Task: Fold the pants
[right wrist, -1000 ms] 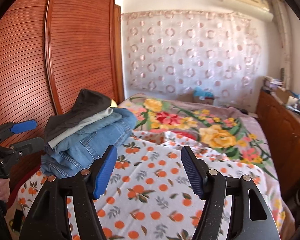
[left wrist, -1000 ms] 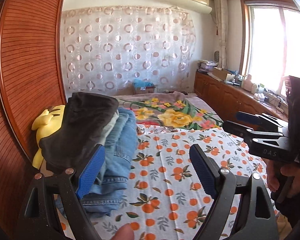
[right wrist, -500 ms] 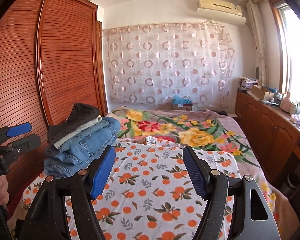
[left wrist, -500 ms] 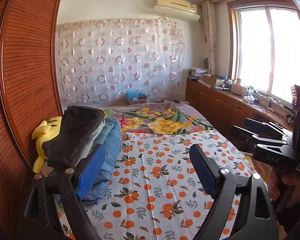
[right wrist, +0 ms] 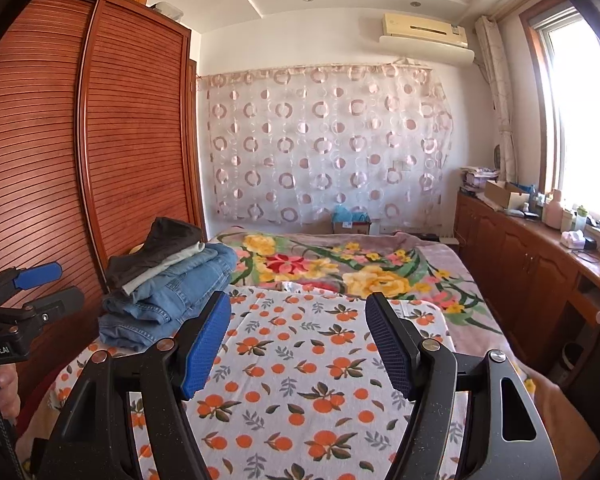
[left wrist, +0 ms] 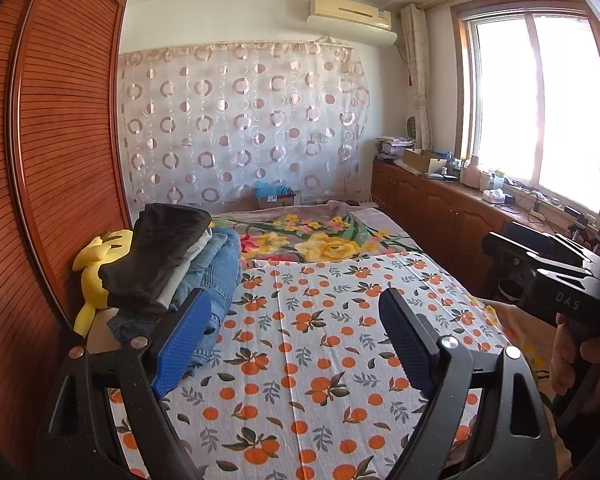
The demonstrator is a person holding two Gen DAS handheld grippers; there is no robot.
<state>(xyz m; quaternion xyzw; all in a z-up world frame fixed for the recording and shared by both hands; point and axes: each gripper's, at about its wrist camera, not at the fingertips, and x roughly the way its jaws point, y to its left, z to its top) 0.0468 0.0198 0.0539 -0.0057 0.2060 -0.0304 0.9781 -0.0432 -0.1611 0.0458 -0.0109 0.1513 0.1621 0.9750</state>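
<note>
A stack of folded pants (left wrist: 180, 268) (right wrist: 168, 280) lies at the bed's left side by the wardrobe: blue jeans below, a pale pair, a dark pair on top. My left gripper (left wrist: 294, 312) hangs open above the orange-print sheet (left wrist: 320, 340), to the right of the stack, nothing between its blue pads. My right gripper (right wrist: 298, 316) is open too, over the same sheet (right wrist: 300, 364), with nothing in it. Each gripper shows at the edge of the other's view, held in a hand.
A slatted wooden wardrobe (right wrist: 100, 140) runs along the left. A yellow plush toy (left wrist: 96, 268) sits behind the stack. A floral blanket (right wrist: 340, 264) covers the far half of the bed. A wooden counter (right wrist: 540, 248) with clutter stands under the window at right.
Both grippers have drawn back from the stack and risen a little; the stack looks smaller and farther off. The jaws stayed open and the stack has not moved.
</note>
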